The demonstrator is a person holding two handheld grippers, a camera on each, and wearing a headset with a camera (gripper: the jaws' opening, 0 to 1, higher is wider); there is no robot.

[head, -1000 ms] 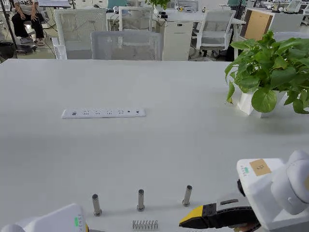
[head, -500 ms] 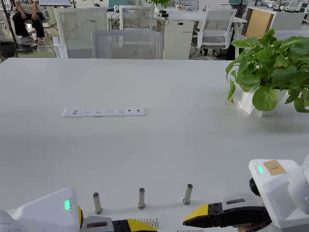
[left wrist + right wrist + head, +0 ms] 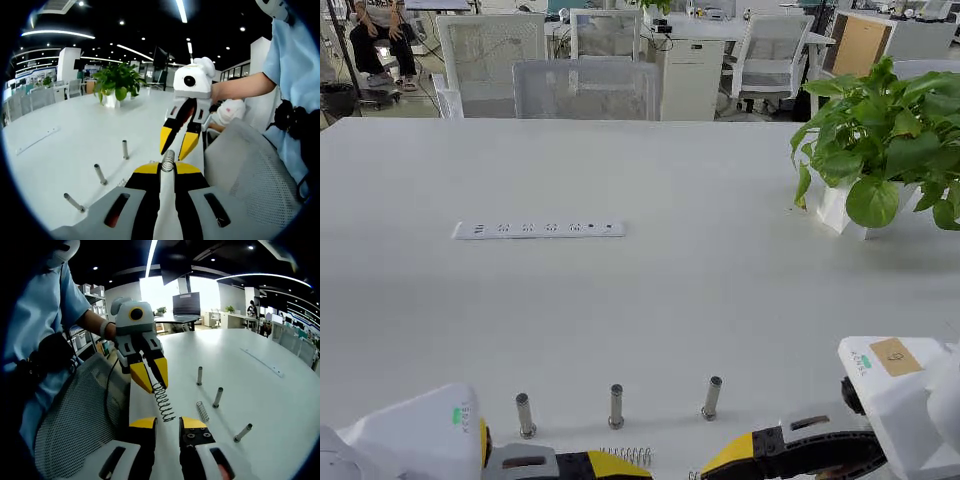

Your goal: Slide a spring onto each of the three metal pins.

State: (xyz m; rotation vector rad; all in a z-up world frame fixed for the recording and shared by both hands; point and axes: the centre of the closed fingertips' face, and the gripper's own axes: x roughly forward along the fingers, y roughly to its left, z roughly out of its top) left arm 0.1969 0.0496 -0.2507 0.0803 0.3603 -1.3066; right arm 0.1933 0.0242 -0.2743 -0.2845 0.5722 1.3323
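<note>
1. The left hand-held gripper [image 3: 168, 168] is pressed together on a spring [image 3: 168, 159]. The spring sticks out forward from between the gripper's yellow tips and is clear of the tabletop [image 3: 720, 260].
2. The right hand-held gripper [image 3: 168, 424] has its jaws spread, with nothing between them. It faces the left one, and its tips are near the free end of the held spring.
3. A second spring [image 3: 202, 411] lies flat on the tabletop, just beside the middle pin [image 3: 616, 406] on the person's side.
4. The left pin [image 3: 525, 415], the middle pin and the right pin [image 3: 712, 397] stand upright in a row near the front edge. All three are bare.
5. Farther back lie a white power strip [image 3: 538, 229] and, at the right, a potted plant [image 3: 880, 130].
</note>
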